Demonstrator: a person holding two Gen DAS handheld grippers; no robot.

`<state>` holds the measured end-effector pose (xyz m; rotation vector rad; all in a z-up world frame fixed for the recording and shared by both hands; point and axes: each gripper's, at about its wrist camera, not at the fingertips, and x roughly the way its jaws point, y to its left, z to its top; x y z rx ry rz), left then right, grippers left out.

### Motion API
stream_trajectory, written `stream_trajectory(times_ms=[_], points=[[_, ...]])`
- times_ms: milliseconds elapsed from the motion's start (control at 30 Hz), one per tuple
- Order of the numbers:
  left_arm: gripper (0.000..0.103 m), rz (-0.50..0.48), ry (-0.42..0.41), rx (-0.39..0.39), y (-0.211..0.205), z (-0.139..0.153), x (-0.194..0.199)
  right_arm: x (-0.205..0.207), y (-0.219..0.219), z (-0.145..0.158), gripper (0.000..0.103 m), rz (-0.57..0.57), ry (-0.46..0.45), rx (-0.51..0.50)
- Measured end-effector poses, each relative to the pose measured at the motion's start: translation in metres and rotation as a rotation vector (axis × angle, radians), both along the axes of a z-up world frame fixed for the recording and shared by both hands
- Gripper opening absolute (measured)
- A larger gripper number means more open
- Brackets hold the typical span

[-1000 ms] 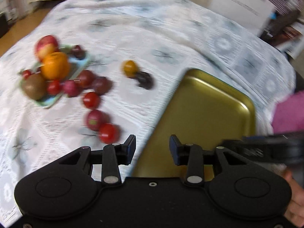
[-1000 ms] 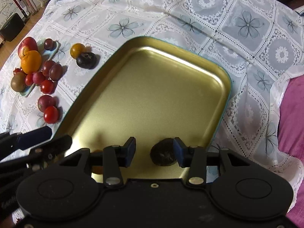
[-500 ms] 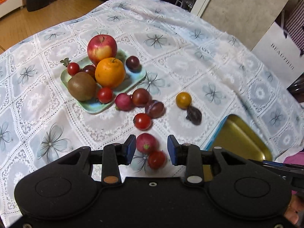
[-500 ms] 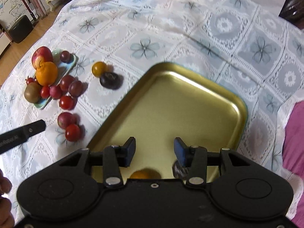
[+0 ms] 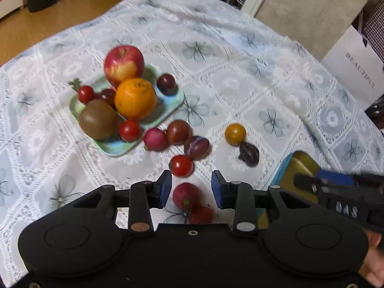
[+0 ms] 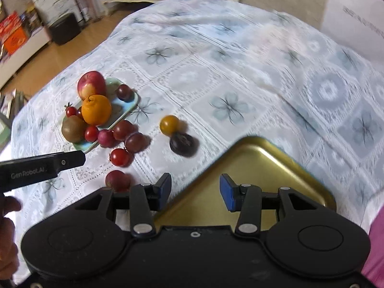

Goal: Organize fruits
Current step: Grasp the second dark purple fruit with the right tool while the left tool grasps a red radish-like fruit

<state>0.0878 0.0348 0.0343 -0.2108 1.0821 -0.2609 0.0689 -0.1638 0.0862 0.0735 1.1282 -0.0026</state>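
Most fruit lies loose at centre frame beside the green plate; both grippers' jaws are apart and empty, the gold tray looks bare.

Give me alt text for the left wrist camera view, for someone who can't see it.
The open left gripper hovers over a reddish-purple fruit on a white lace tablecloth. Beyond it, a pale green plate holds an apple, orange and kiwi, with small fruits scattered beside it.
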Motion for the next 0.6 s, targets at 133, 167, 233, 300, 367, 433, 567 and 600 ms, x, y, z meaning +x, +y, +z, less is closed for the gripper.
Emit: stream_trajectory(times_ms=[133,167,233,300,367,433,567,600], points=[[0.044,0.012,0.044,0.062,-0.005,-0.013,0.005,0.019,0.013,-0.011,0.047,0.059,-0.015,-0.043],[0.044,0.014,0.045,0.07,-0.006,-0.014,0.005,0.024,0.015,-0.015,0.047,0.065,-0.014,-0.05],[0.044,0.005,0.048,0.063,-0.009,-0.015,0.007,0.034,0.017,-0.022,0.047,0.081,-0.013,-0.042],[0.044,-0.023,0.057,0.054,-0.014,-0.017,0.008,0.046,0.018,-0.031,0.047,0.095,0.007,-0.023],[0.044,-0.042,0.062,0.071,-0.02,-0.019,0.01,0.057,0.016,-0.04,0.048,0.096,0.028,0.003],[0.043,-0.06,0.059,0.104,-0.027,-0.021,0.011,0.067,0.015,-0.048,0.048,0.089,0.052,0.006],[0.043,-0.076,0.064,0.12,-0.035,-0.025,0.015,0.085,0.015,-0.067,0.048,0.076,0.092,-0.003],[0.043,-0.077,0.072,0.12,-0.035,-0.027,0.016,0.089,0.015,-0.072,0.048,0.072,0.099,-0.007]])
